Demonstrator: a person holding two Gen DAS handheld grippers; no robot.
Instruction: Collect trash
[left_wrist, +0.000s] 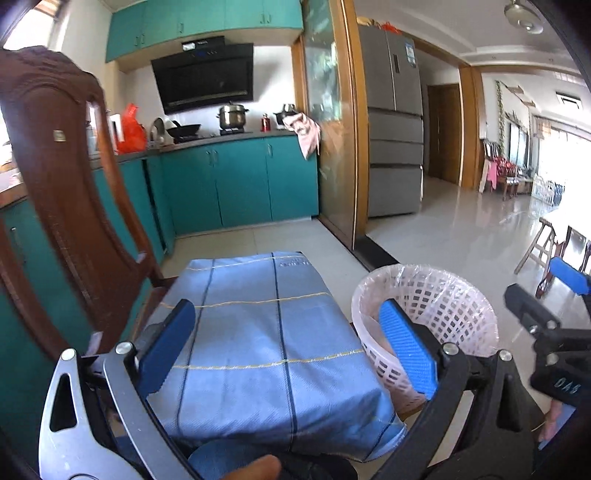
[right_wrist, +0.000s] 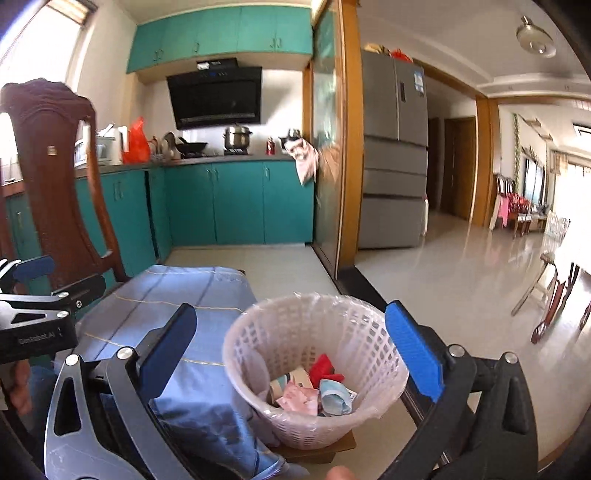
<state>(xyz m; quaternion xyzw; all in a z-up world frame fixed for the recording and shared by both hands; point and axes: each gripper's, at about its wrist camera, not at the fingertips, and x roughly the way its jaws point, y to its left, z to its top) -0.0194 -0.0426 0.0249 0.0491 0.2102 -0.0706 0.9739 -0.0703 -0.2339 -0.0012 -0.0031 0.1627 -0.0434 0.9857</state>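
A white lattice trash basket (right_wrist: 314, 369) lined with a clear bag stands on a small wooden stool beside a table under a blue checked cloth (right_wrist: 177, 317). Inside the basket lie several pieces of trash (right_wrist: 314, 391): red, pink and pale blue wrappers and paper. My right gripper (right_wrist: 291, 350) is open and empty, held above the basket with its jaws on either side of it. My left gripper (left_wrist: 291, 347) is open and empty above the blue cloth (left_wrist: 258, 332). The basket (left_wrist: 436, 314) is at its right. The right gripper (left_wrist: 546, 314) shows at the edge of the left wrist view.
A dark wooden chair (left_wrist: 66, 192) stands at the table's left. Teal kitchen cabinets (left_wrist: 236, 184) with pots line the far wall. A grey fridge (left_wrist: 395, 122) stands beyond a sliding glass door (left_wrist: 328, 122). Glossy tiled floor (right_wrist: 443, 273) runs right to a living area.
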